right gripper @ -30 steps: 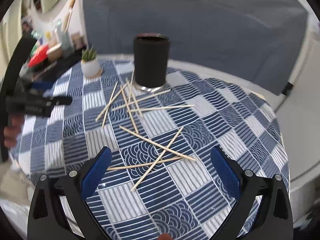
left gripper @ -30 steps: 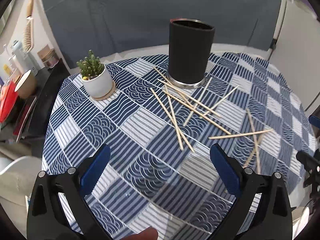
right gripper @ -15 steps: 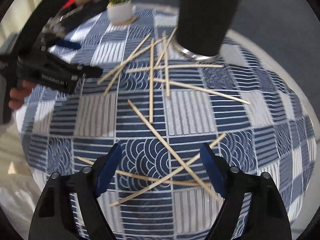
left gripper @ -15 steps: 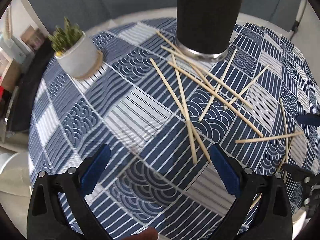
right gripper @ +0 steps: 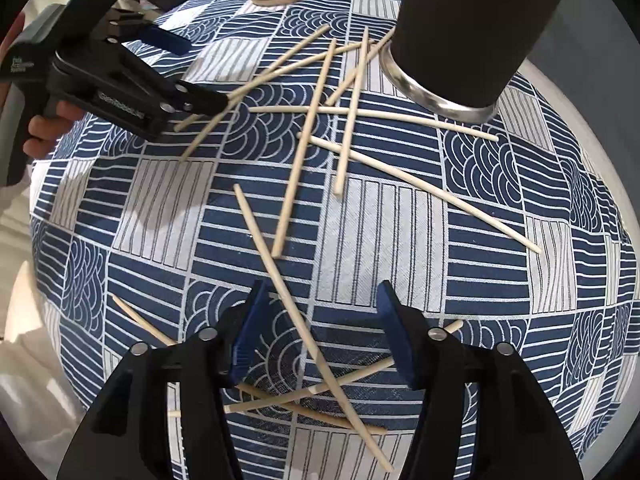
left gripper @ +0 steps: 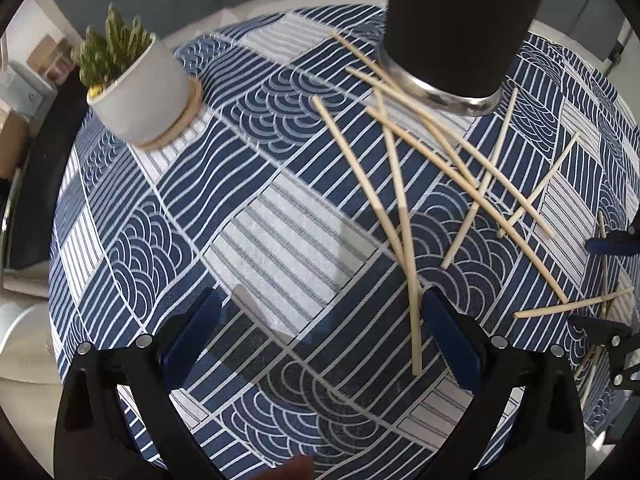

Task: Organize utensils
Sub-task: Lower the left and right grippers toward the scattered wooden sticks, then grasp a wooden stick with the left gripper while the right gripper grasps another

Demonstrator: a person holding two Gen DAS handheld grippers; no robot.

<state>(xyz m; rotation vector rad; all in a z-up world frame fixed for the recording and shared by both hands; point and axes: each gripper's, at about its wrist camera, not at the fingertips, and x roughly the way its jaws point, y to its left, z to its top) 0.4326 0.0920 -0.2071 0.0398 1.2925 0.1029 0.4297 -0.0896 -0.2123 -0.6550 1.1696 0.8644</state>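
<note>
Several pale wooden chopsticks lie scattered and crossed on a round table with a blue and white patterned cloth. A tall black cylindrical holder with a metal base stands at the back; it also shows in the right wrist view. My left gripper is open and empty, low over the cloth, its right finger beside two chopstick ends. My right gripper is open, low, straddling one long chopstick. The left gripper also shows in the right wrist view.
A small cactus in a white pot on a wooden coaster stands at the back left of the table. The table edge curves away close on all sides. A dark shelf with clutter stands left of the table.
Both grippers have dropped lower and moved forward toward the chopsticks. The right gripper's jaws have narrowed and now straddle one chopstick. The left stays wide open.
</note>
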